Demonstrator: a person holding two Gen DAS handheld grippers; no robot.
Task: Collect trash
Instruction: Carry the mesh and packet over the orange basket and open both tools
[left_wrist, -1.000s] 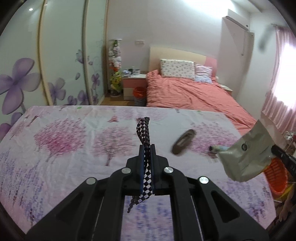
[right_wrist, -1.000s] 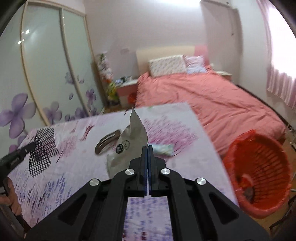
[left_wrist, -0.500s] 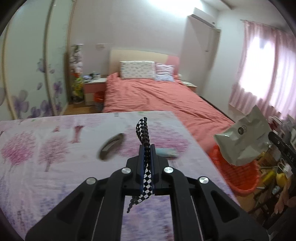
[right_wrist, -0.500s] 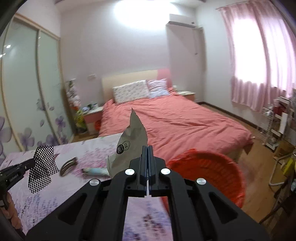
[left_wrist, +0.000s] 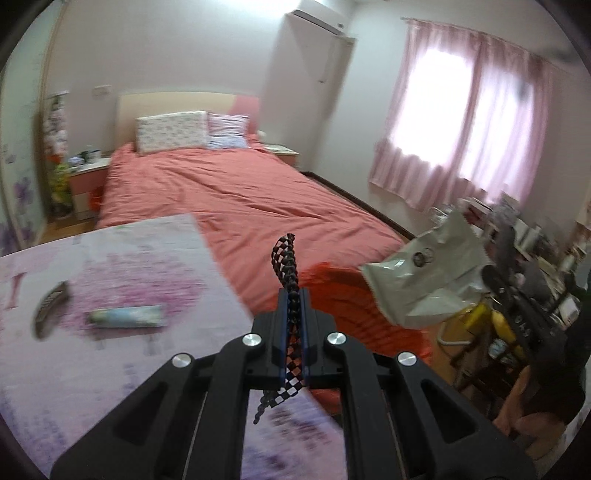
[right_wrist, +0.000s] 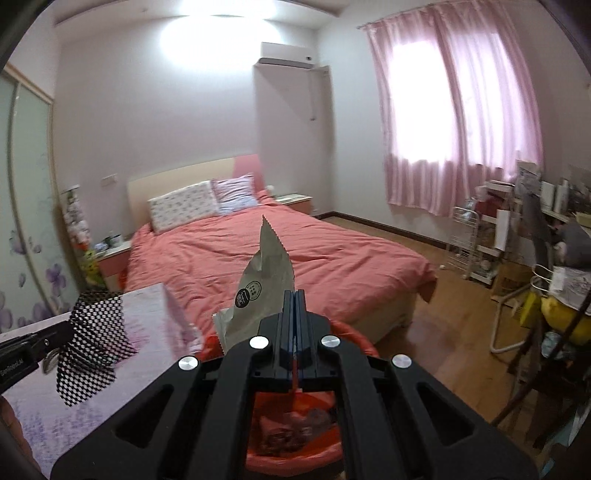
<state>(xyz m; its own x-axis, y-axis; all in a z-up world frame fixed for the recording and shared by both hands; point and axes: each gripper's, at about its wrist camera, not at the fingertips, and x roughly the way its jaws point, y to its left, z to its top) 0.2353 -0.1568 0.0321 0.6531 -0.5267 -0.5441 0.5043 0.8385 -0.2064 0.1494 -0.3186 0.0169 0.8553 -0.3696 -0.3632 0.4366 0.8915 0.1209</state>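
My left gripper (left_wrist: 292, 295) is shut on a black-and-white checkered wrapper (left_wrist: 286, 264), held over the right edge of the table (left_wrist: 110, 369); the wrapper also shows in the right wrist view (right_wrist: 94, 343). My right gripper (right_wrist: 294, 299) is shut on a silver foil bag (right_wrist: 264, 291), held above the red trash basket (right_wrist: 295, 424). The bag (left_wrist: 421, 280) and basket (left_wrist: 343, 295) also show in the left wrist view. A pale blue tube (left_wrist: 127, 316) and a dark flat piece (left_wrist: 50, 308) lie on the table.
The table has a pink floral cloth. A bed (right_wrist: 258, 251) with a salmon cover stands beyond it. Cluttered shelves and a rack (right_wrist: 517, 258) fill the right side. Wood floor (right_wrist: 443, 332) lies between bed and shelves. The basket holds some trash.
Both grippers have swung right, from over the table toward the red basket. The right one with the foil bag now sits above the basket. Both keep hold of their pieces.
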